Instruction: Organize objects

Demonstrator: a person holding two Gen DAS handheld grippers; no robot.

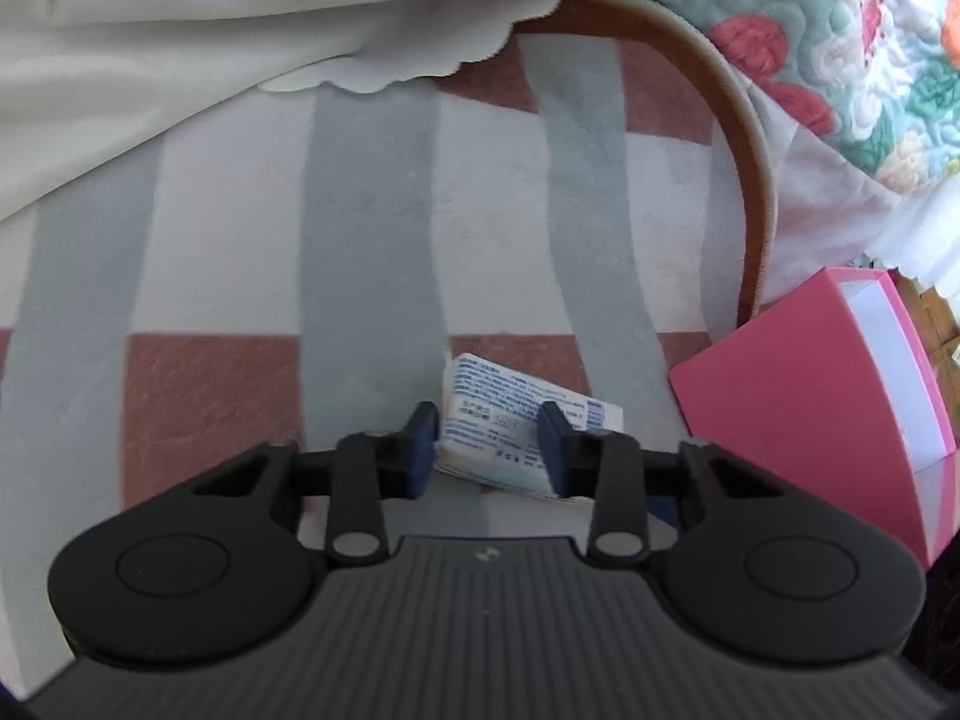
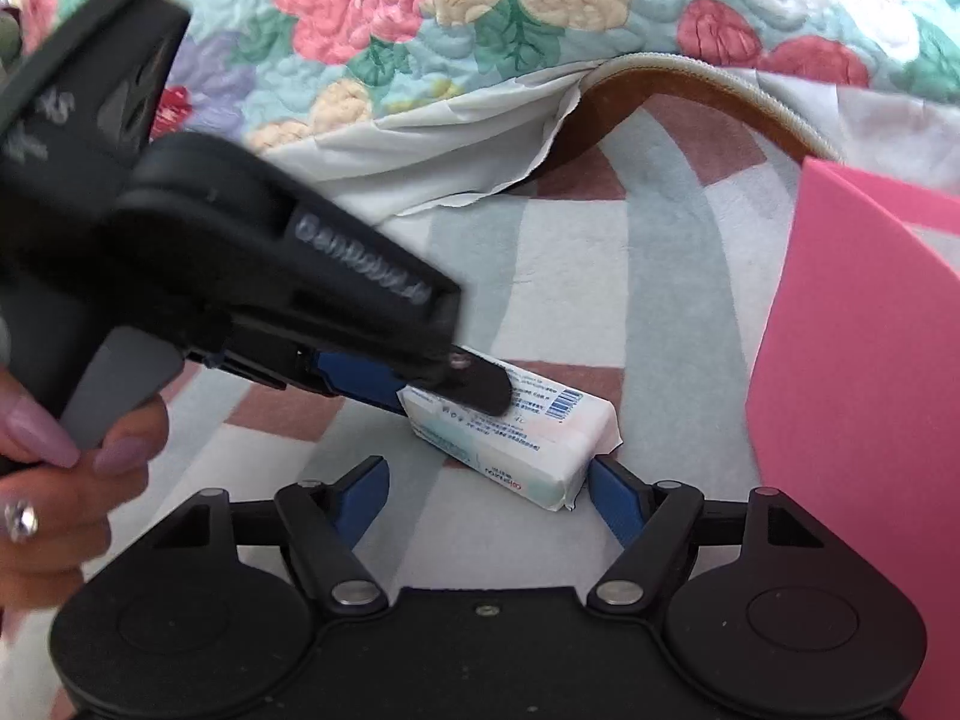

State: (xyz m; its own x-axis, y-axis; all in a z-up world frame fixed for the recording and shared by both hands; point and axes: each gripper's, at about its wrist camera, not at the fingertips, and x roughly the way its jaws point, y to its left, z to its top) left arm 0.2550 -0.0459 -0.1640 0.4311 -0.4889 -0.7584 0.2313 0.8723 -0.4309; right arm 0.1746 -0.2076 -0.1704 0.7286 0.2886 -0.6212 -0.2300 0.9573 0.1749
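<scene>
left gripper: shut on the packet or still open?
Shut on the packet. In the left wrist view both blue pads of the left gripper press its sides; the right wrist view shows them clamping its far end.

"GenRobot.ai" on left tongs (image 2: pixel 447 387) body; packet (image 2: pixel 528 450) print illegible.

The left gripper (image 1: pixel 489 444) had its blue-padded jaws closed on a white printed packet (image 1: pixel 510 414) over a checked rug (image 1: pixel 372 210). A pink box (image 1: pixel 804 414) stood just right of it, beside a floral quilt (image 1: pixel 840 42).

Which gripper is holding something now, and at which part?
The left gripper clamps the small white packet across its printed end; the right gripper holds nothing.
</scene>
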